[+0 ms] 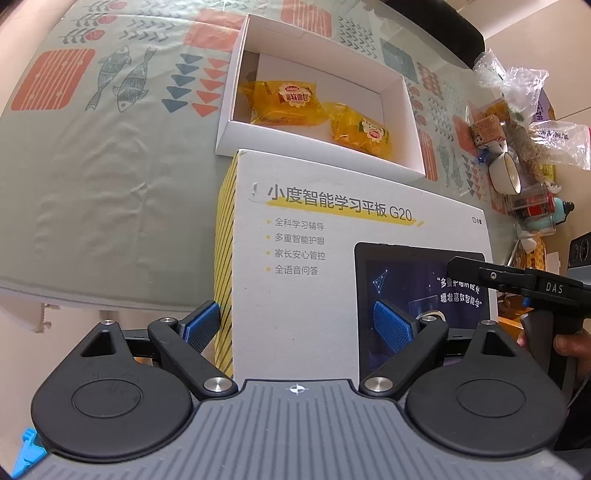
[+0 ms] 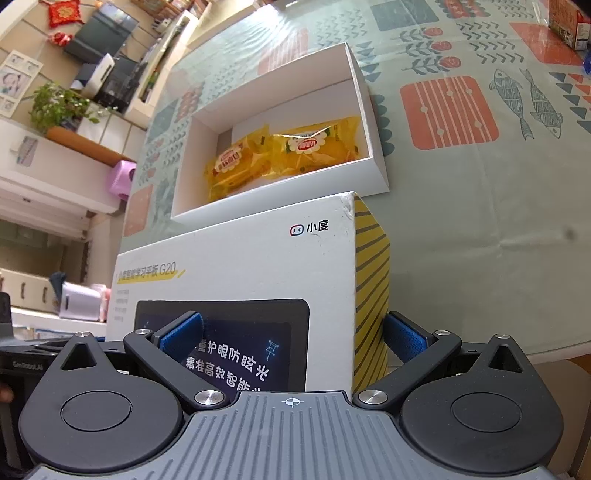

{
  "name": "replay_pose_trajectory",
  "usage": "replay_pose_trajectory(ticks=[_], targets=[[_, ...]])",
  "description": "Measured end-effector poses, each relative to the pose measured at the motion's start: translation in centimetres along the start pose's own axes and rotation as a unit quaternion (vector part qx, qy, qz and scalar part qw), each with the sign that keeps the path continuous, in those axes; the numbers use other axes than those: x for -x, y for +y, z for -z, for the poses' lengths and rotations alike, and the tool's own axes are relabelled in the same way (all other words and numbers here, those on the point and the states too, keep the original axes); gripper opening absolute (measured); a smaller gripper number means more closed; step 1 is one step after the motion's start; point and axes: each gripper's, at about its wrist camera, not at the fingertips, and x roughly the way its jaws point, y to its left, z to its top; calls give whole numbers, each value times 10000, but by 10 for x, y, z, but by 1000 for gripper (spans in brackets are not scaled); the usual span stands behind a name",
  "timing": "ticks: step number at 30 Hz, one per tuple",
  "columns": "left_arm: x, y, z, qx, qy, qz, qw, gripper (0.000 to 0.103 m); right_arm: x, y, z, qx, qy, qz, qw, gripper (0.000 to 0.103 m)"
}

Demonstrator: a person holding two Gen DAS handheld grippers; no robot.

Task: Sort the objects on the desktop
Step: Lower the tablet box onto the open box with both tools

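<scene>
A white printed box lid with a tablet picture (image 1: 314, 266) (image 2: 236, 273) is held tilted above the table edge. My left gripper (image 1: 295, 325) is shut on its left yellow-striped end, one blue pad (image 1: 201, 326) on the side, the other on the face. My right gripper (image 2: 291, 336) is shut on its right striped end. Beyond it lies an open white box base (image 1: 413, 110) (image 2: 373, 140) with two yellow bread packets (image 1: 284, 99) (image 2: 295, 151) inside. The right gripper also shows in the left wrist view (image 1: 517, 280).
The table has a grey patterned cloth (image 1: 92, 155) (image 2: 480, 206). A clutter of bags, a white cup (image 1: 504, 173) and small jars stands at the right edge. A carton (image 2: 567, 22) stands far right. Shelves and a plant (image 2: 59, 107) lie beyond the table.
</scene>
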Motion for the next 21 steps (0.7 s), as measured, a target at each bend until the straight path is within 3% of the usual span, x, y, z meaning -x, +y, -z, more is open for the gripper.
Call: replay_pose_trajectory(ticks=[6,11,21], targets=[[4,-1,-1,50,-73,-7,10000,103,2,3,-4,70,-32,2,10000,103],[8,-4,-11,57,-155,-29,9999,103,2,6,-29,94,-167,-23,9998,103],[17,-16,-66,-15,-405,-95,9991,103,1,13,-78,140,-438,-72,9989,103]])
